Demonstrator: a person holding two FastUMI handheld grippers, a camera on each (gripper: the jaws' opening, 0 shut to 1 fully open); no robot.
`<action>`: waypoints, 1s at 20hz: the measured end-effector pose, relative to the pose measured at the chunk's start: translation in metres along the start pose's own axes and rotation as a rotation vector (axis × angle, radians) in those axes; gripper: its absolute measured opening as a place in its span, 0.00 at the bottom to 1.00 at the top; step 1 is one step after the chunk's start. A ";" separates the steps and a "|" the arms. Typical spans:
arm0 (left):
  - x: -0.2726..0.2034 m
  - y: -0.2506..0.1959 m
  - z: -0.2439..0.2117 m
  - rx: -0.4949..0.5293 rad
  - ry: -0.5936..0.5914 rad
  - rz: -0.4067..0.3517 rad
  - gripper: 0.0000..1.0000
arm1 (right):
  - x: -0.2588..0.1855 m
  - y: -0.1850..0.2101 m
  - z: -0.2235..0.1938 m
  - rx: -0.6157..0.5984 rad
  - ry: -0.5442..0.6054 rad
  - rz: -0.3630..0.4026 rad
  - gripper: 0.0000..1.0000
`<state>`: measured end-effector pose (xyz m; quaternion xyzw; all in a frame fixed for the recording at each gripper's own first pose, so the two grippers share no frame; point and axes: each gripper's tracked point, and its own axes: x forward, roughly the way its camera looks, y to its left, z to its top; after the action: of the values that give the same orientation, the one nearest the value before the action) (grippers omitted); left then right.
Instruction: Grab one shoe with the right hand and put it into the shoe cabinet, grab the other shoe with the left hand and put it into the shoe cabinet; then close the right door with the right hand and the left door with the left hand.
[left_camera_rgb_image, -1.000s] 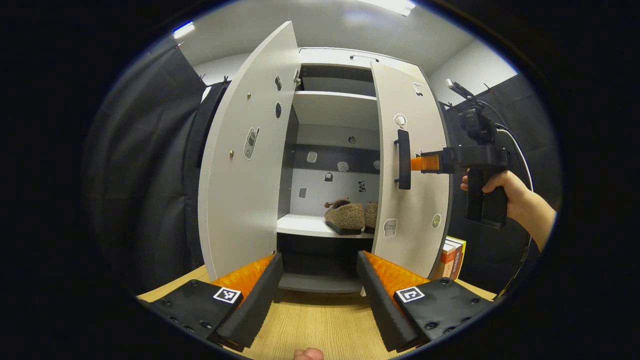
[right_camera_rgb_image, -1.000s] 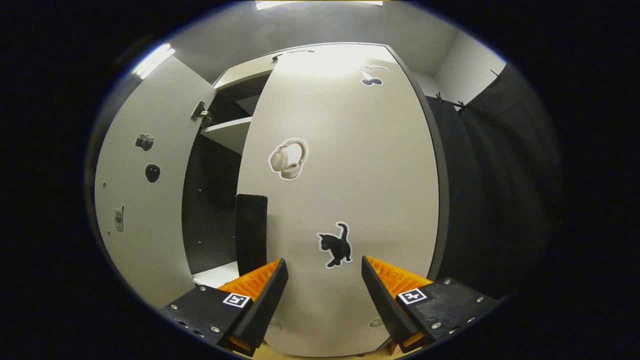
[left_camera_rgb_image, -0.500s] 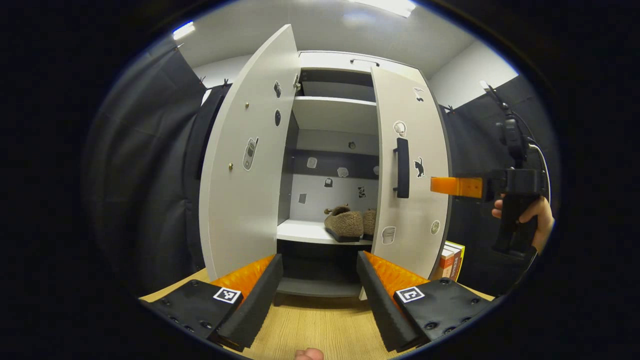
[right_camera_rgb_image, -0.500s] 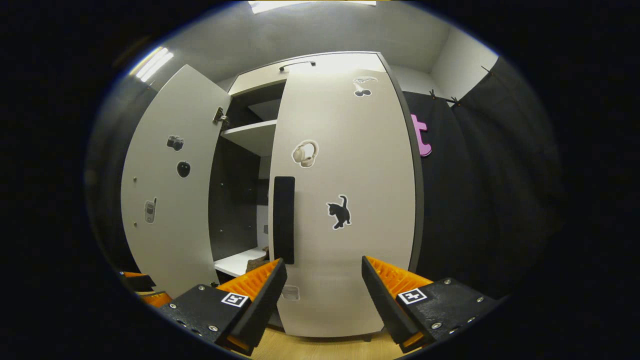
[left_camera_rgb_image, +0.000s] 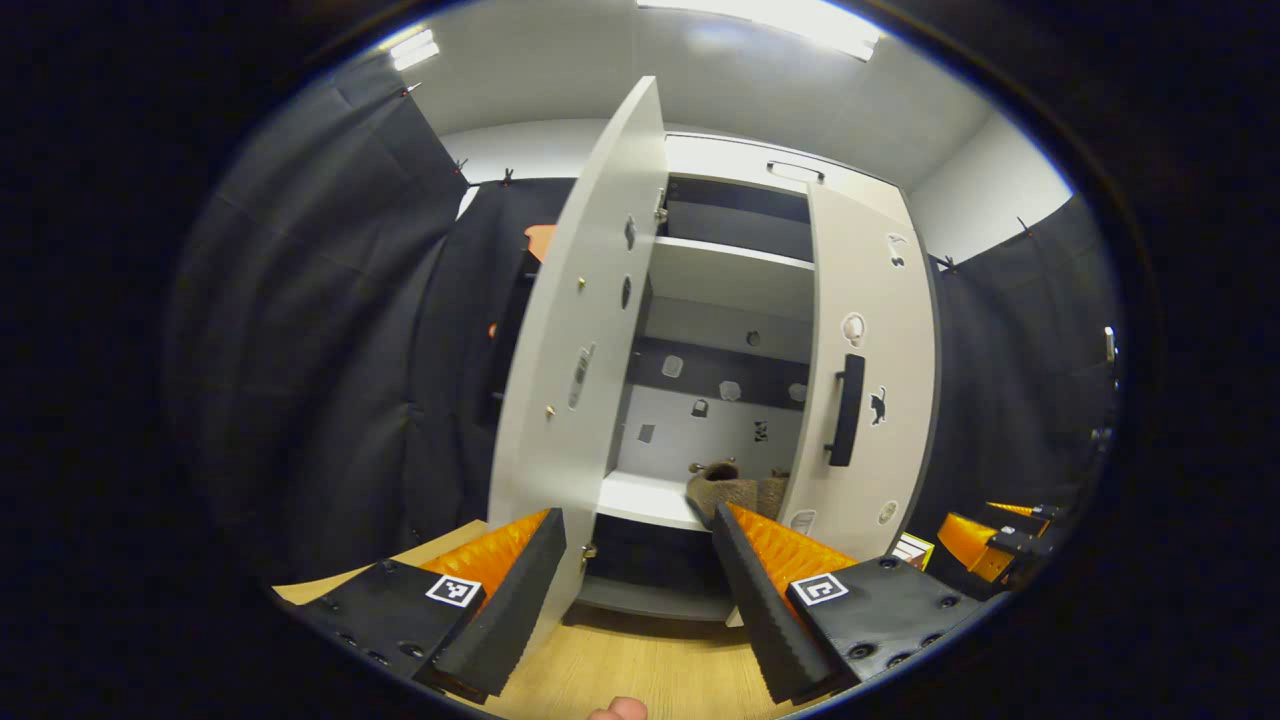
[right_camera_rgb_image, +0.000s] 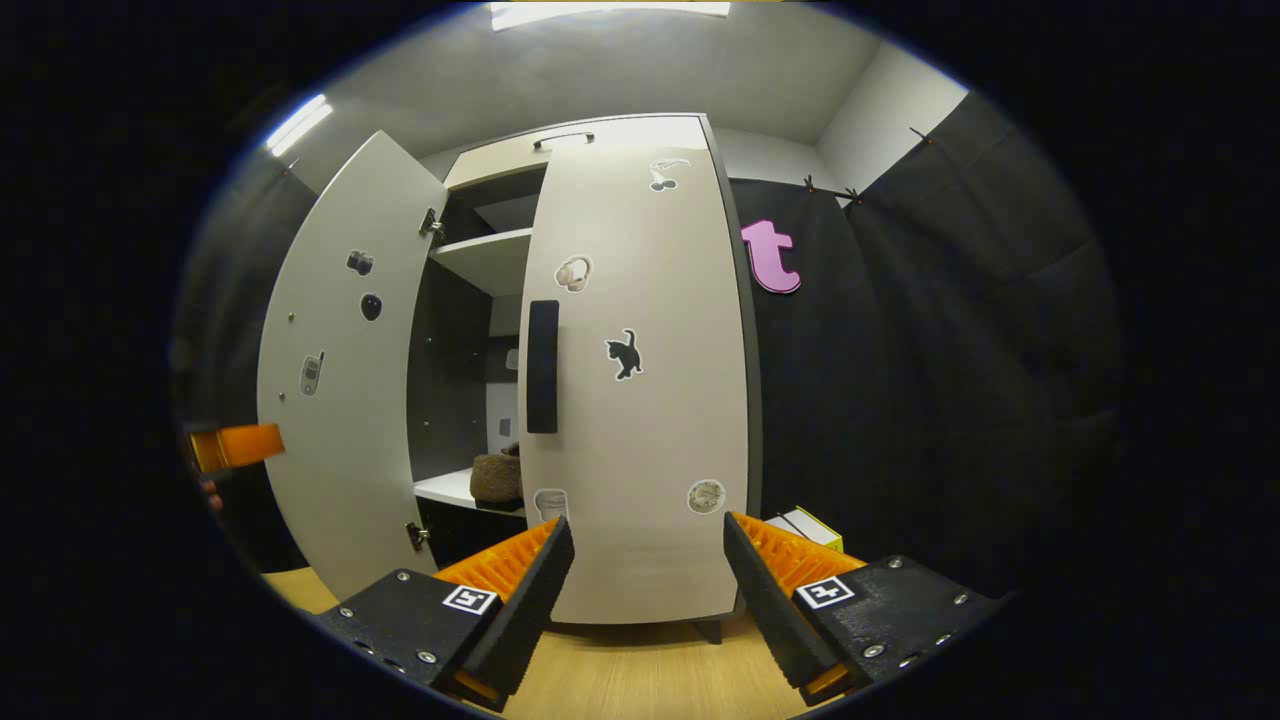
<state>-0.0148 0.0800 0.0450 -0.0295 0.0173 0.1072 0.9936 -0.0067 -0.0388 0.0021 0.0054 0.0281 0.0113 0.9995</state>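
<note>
Backing off from the now-closed right door (right_camera_rgb_image: 640, 400), right tool (right_camera_rgb_image: 645, 590) spread, empty; left tool (left_camera_rgb_image: 640, 590) spread, lining up beside open left door (left_camera_rgb_image: 575, 360).

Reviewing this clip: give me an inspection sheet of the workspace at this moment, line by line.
Surface: light wooden table, bare in front of the cabinet.
Job's things: shoe cabinet standing on the table; both shoes on its white shelf; right door shut or nearly so; left door wide open.
Clutter: books or boxes beside the cabinet's right side.
Grippers: left gripper open, empty, facing the cabinet opening; right gripper open, empty, apart from the right door.
Cables: nothing seen.
Surroundings: black cloth walls, ceiling lights.
</note>
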 end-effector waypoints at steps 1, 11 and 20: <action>0.002 0.019 0.012 0.001 -0.017 0.041 1.00 | -0.003 -0.003 -0.002 0.000 0.003 -0.005 0.93; 0.070 0.143 0.068 0.081 -0.072 0.268 0.97 | -0.008 -0.005 -0.006 0.024 0.036 0.006 0.93; 0.089 0.142 0.072 0.127 -0.076 0.246 0.96 | -0.011 -0.016 -0.003 0.049 0.048 -0.032 0.93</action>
<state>0.0436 0.2422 0.1054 0.0396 -0.0100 0.2280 0.9728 -0.0176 -0.0553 -0.0003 0.0293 0.0525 -0.0054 0.9982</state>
